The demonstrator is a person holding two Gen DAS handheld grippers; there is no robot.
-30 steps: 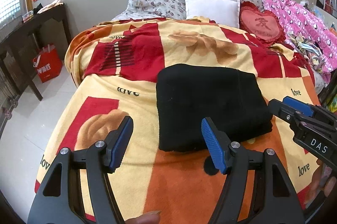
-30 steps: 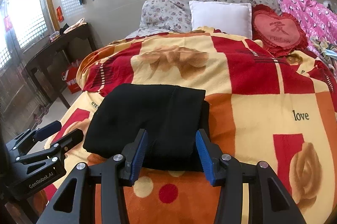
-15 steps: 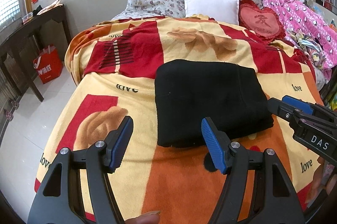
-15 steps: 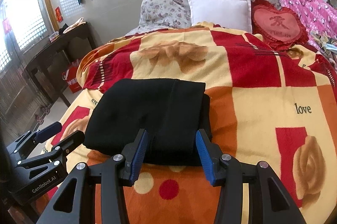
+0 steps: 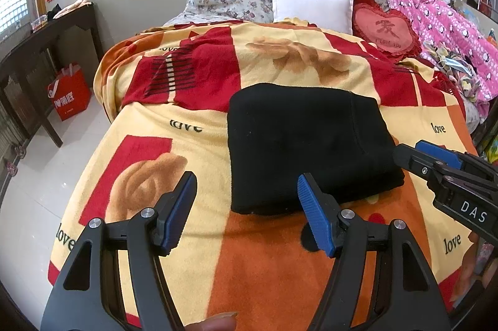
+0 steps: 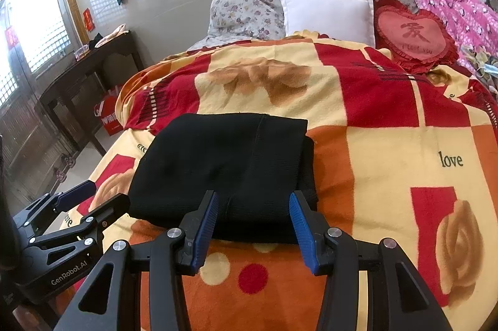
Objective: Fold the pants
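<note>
The black pants (image 5: 308, 144) lie folded into a thick rectangle on the patterned blanket (image 5: 193, 82); they also show in the right wrist view (image 6: 227, 166). My left gripper (image 5: 246, 206) is open and empty, held above the blanket just short of the stack's near left corner. My right gripper (image 6: 252, 216) is open and empty, just short of the stack's near edge. The right gripper also shows at the right of the left wrist view (image 5: 435, 163), and the left gripper at the lower left of the right wrist view (image 6: 84, 206).
Pillows (image 5: 311, 4), a red heart cushion (image 5: 386, 29) and a pink quilt (image 5: 448, 26) lie at the bed's head and right side. A dark wooden table (image 5: 46, 32) and a red bag (image 5: 68, 94) stand on the floor to the left.
Both grippers have drawn back slightly from the folded pants and stay open. The pants have not moved.
</note>
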